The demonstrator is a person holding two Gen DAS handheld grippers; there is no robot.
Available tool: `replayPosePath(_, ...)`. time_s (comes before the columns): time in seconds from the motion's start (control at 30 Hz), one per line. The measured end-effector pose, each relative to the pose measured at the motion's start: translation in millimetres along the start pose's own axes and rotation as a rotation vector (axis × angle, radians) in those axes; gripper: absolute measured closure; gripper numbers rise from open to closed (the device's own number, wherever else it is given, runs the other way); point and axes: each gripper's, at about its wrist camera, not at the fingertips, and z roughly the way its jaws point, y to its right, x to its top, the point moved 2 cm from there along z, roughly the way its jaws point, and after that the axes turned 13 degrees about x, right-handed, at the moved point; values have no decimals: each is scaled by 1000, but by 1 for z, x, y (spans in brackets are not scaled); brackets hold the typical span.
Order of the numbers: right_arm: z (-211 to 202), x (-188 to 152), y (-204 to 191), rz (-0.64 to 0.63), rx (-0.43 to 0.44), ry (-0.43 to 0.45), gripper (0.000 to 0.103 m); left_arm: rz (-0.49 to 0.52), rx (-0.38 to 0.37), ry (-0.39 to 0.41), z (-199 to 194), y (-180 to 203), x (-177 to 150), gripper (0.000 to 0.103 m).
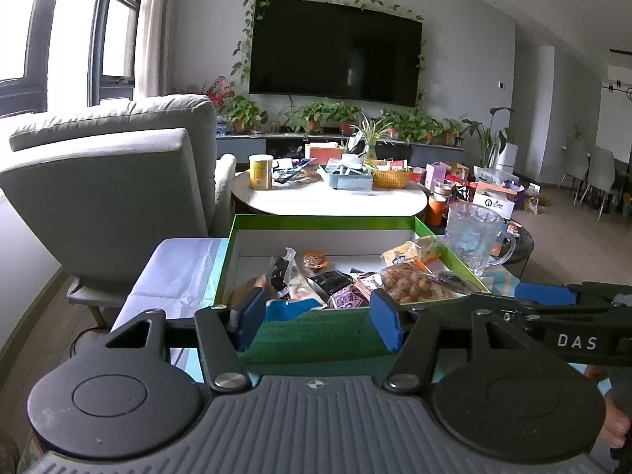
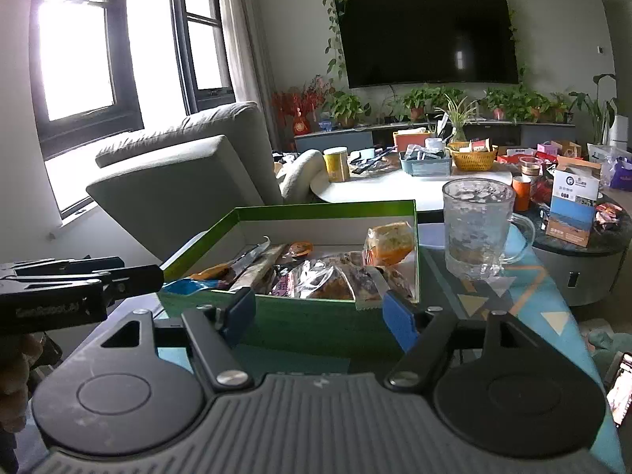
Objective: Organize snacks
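A green box (image 1: 324,223) (image 2: 324,210) with white inner walls holds several snack packets: a clear bag of brown pieces (image 1: 410,284) (image 2: 328,280), a yellow packet (image 1: 410,252) (image 2: 391,241), a small orange-lidded cup (image 1: 315,261) and a purple packet (image 1: 347,299). A blue packet (image 1: 288,310) (image 2: 185,286) hangs over the near wall. My left gripper (image 1: 316,318) (image 2: 150,274) stands open just short of that wall, nothing between its blue pads. My right gripper (image 2: 320,314) (image 1: 525,296) is open too, near the box's right front corner, holding nothing.
A clear glass mug (image 1: 474,237) (image 2: 478,229) stands right of the box on a patterned cloth. A grey armchair (image 1: 110,181) is at the left. Behind, a round white table (image 1: 335,199) carries a yellow can (image 1: 260,172), baskets and boxes. A phone (image 2: 622,391) shows at the right edge.
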Motion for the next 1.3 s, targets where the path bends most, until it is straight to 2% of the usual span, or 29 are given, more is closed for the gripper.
replayPosePath(0.33, -24, -8, -16, 18, -31, 0, 20, 12, 31, -7, -29, -4, -12, 43)
replayPosePath(0.47, -34, -13, -23, 34, -35, 2, 19, -7, 50, -45, -38, -9, -17, 39)
replayPosePath(0.63, -46, -18, -31, 42, -41, 3, 17, -24, 101, -35, -50, -12, -19, 38)
replayPosePath(0.73, -53, -19, -36, 33, -57, 16, 11, -21, 130, -29, -58, -12, -20, 36)
replayPosePath(0.97, -61, -21, -41, 44, -58, 28, 11, -14, 174, -31, -70, -13, -20, 35)
replayPosePath(1.3, -64, -26, -43, 53, -56, 25, 11, 13, 178, -40, -71, -6, -24, 34)
